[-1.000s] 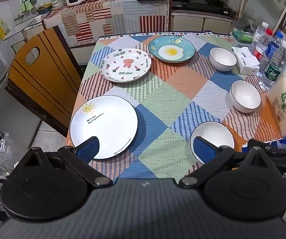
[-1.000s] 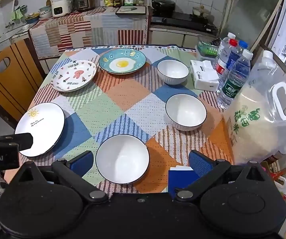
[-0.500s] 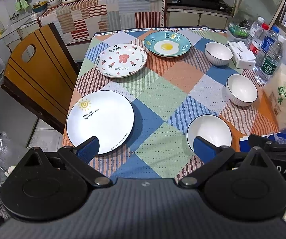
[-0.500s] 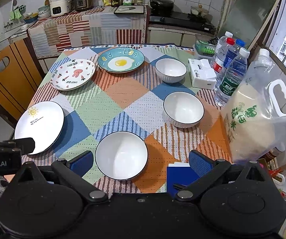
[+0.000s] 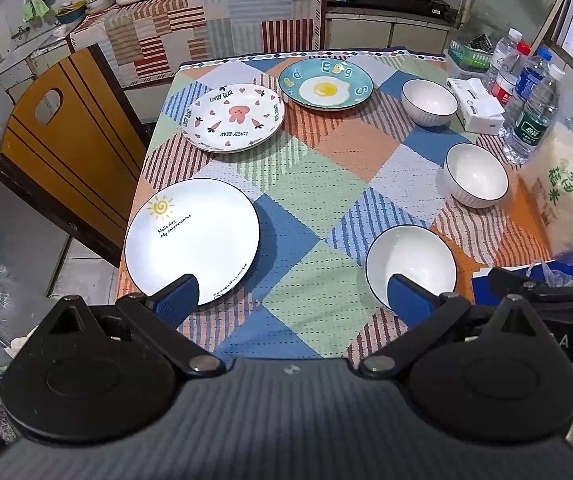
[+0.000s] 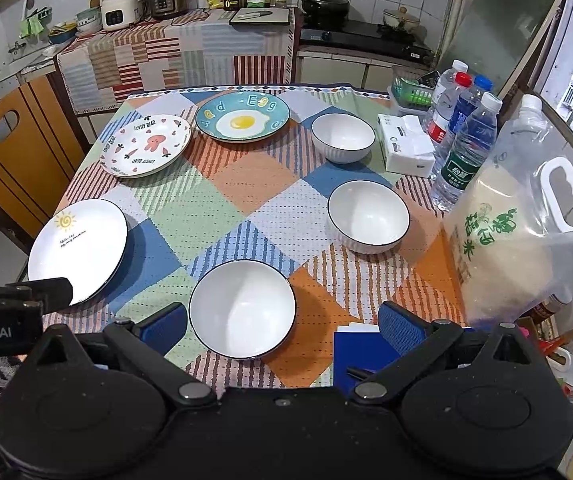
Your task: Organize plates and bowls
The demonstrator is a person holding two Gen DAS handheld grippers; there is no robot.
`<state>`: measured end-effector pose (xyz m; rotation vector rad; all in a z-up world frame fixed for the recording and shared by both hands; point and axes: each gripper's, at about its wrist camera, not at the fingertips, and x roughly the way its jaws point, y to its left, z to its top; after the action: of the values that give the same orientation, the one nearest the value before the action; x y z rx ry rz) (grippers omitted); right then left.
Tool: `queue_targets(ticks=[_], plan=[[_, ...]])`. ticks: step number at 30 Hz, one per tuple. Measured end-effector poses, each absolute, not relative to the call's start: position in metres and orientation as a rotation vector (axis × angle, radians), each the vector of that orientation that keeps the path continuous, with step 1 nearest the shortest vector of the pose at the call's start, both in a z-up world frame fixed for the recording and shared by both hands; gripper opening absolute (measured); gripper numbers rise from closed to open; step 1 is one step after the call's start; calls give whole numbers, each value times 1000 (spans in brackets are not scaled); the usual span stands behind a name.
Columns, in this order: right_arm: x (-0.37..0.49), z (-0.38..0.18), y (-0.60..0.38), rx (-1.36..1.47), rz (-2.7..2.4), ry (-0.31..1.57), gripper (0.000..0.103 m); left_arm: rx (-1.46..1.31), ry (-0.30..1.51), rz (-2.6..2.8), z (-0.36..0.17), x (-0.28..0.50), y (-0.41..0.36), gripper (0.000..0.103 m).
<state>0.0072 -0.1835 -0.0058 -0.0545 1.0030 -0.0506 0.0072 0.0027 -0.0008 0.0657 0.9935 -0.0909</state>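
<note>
the right gripper (image 6: 282, 328) hangs above the near table edge with its blue pads spread wide and holding nothing, and the nearest white round ceramic bowl with a dark rim (image 6: 242, 309) sits at twelve o'clock from it, directly between the pads in the right wrist view. the left gripper (image 5: 292, 300) is likewise spread and empty, with the white round plate bearing a sun drawing (image 5: 192, 240) at about eleven o'clock and that same bowl off at one o'clock. by this layout the right gripper looks better lined up for the bowl, the left for the plate.
</note>
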Motion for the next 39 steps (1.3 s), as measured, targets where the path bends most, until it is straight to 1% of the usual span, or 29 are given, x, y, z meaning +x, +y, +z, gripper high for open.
queue_targets(ticks=[11,17,21,25,29,31,34,35,38,39], plan=[[12,-3,-181,-42,-36,1030,103,35,998,-124,2,11,11,102],[18,-2,-178,-46,-38,1011,103,27,1008,-115,0,20,21,101],[22,1,-173,-56,4,962,103,41,1008,-102,-1,28,29,101],[31,-2,-155,-72,91,848,103,35,978,-97,-6,35,48,102],[50,-19,-144,-32,190,740,103,44,961,-118,-19,53,77,102],[64,-29,-137,3,225,718,103,28,965,-135,-28,66,95,102],[85,-47,-120,42,290,734,102,51,984,-138,-46,88,121,102],[91,-55,-114,47,313,760,99,69,997,-123,-54,95,130,102],[101,-80,-93,87,419,831,95,71,1031,-103,-77,114,154,101],[103,-89,-84,84,433,848,95,62,1046,-84,-87,120,163,99]])
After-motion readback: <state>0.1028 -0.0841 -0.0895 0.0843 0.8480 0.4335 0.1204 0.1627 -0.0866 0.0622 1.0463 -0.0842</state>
